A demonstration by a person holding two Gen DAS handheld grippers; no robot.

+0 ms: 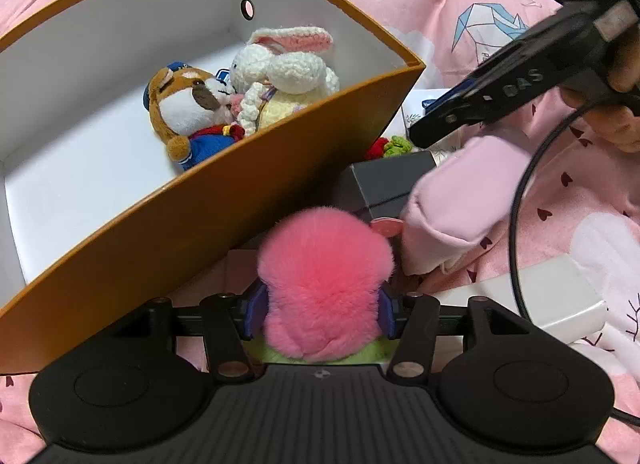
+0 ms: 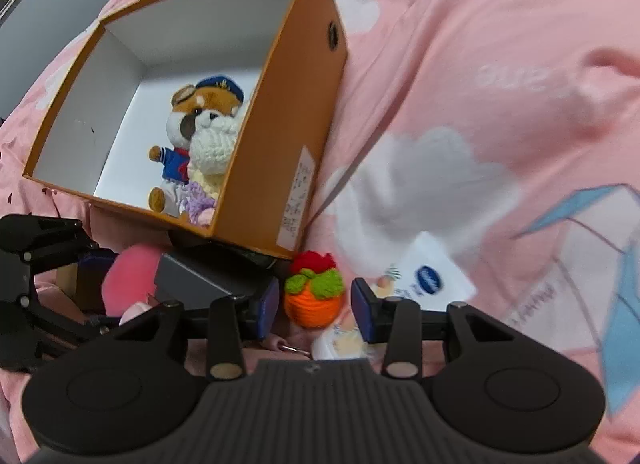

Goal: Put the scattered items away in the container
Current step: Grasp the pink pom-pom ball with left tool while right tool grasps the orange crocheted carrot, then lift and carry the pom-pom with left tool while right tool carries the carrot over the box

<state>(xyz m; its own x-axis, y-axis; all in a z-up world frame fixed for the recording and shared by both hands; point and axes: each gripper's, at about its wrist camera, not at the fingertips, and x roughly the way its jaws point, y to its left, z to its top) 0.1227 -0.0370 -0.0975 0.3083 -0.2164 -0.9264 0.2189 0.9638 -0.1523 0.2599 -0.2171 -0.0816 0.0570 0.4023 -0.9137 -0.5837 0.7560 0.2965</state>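
An orange box (image 1: 248, 200) with white inner walls holds a brown dog plush (image 1: 188, 104) and a white crochet rabbit (image 1: 284, 68). Outside the box's near wall, a fluffy pink toy (image 1: 324, 284) sits between the blue pads of my left gripper (image 1: 322, 312), its fur brushing both pads; the jaws are open. My right gripper (image 2: 316, 304) points down over an orange crochet fruit (image 2: 314, 300) with green leaves and a red top. It stands between the pads with a small gap on each side. In the left wrist view the right gripper (image 1: 424, 128) hangs at the right.
A grey box (image 1: 384, 184) lies against the orange box's corner, with a folded pink cloth (image 1: 460, 200) beside it. A white packet with a blue logo (image 2: 428, 280) and a white carton (image 1: 520, 296) lie on the pink bedsheet (image 2: 480, 64). A black cable (image 1: 516, 224) hangs at right.
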